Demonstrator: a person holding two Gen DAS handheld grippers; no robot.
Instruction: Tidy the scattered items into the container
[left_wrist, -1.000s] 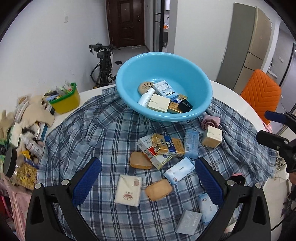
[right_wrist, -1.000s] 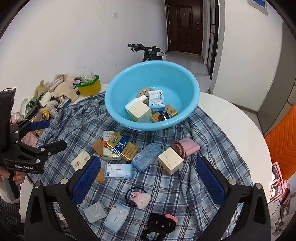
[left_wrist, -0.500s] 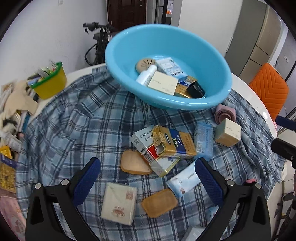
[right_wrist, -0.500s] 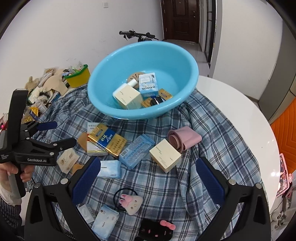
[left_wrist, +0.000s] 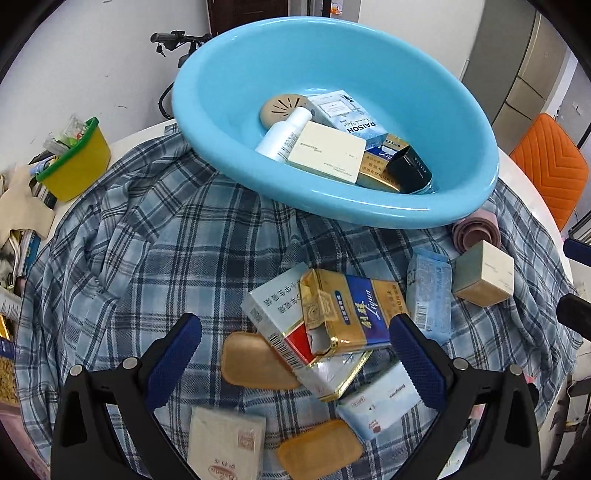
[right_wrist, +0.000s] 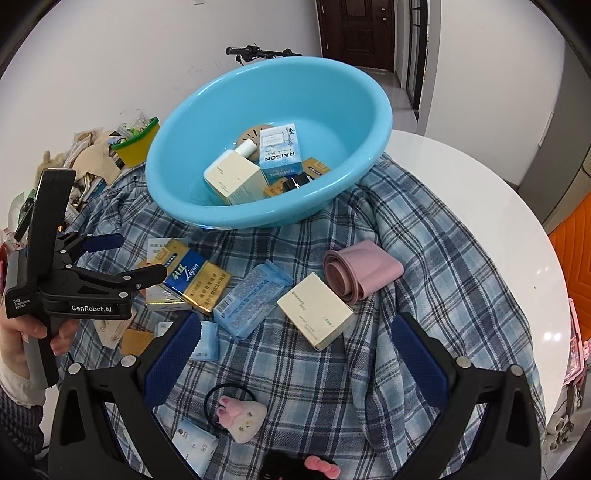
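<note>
The left tongs (left_wrist: 293, 354) are spread wide and empty, hovering low over a stack of cigarette packs: a gold-and-blue pack (left_wrist: 351, 310) lying on top of a white-and-red pack (left_wrist: 280, 314), both on the plaid cloth (left_wrist: 155, 258) on the near side of the blue basin (left_wrist: 369, 206). A tan oval soap (left_wrist: 255, 362) lies just beside the white-and-red pack, between the blue finger pads (left_wrist: 173, 358); a pale blue tissue packet (left_wrist: 380, 398) is tucked against the pack's lower edge. The right tongs (right_wrist: 295, 354) are likewise spread and hold nothing, above a cream box (right_wrist: 314, 310) that sits on the cloth near the basin (right_wrist: 221, 214). A rolled pink band (right_wrist: 358, 269) touches that box on the side toward the basin, and a light blue wrapped packet (right_wrist: 251, 299) lies just beside it on the other side. Nearer the camera than the box lie a rabbit hair tie (right_wrist: 240, 417) and a dark clip with a pink bow (right_wrist: 295, 465). Inside the basin rest a cream box (left_wrist: 327, 151), a white bottle (left_wrist: 284, 134), a Raison pack (left_wrist: 347, 114), a round tan disc (left_wrist: 277, 109) and dark and gold packs. A yellow tub with a green rim (left_wrist: 74, 166) stands on the counter (right_wrist: 461, 166) well apart from the basin.
</note>
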